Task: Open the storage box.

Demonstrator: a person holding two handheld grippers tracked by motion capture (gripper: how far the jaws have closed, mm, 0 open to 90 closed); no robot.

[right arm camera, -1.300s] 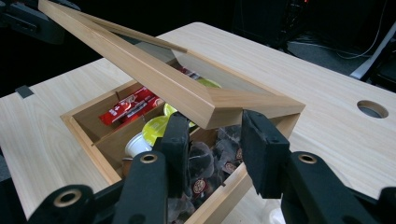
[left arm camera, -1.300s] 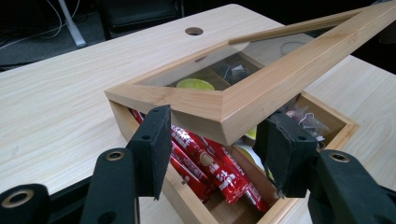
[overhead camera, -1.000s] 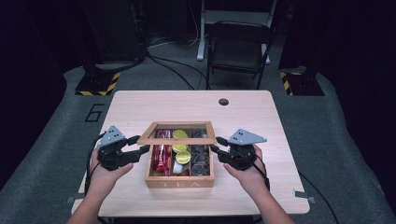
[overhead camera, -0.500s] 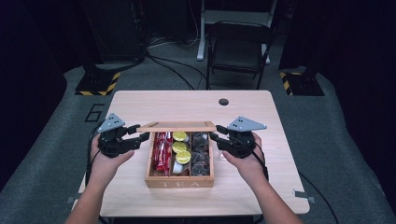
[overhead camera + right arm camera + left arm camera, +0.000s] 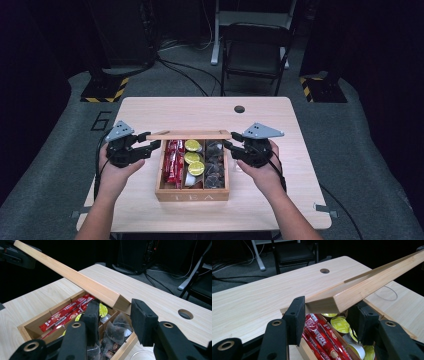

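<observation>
The lid (image 5: 189, 134) stands swung up over the back edge of the box (image 5: 192, 194), baring the sachets (image 5: 172, 160). The left claw (image 5: 327, 315) is clamped on the lid's left corner to hold it up; the right claw (image 5: 113, 315), its jaws just widening, brackets the lid's right corner loosely.

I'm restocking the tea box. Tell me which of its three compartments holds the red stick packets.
The one nearest the left gripper: the tea box holds red stick packets there, yellow-lidded capsules in the middle, dark tea bags by the right gripper.
</observation>
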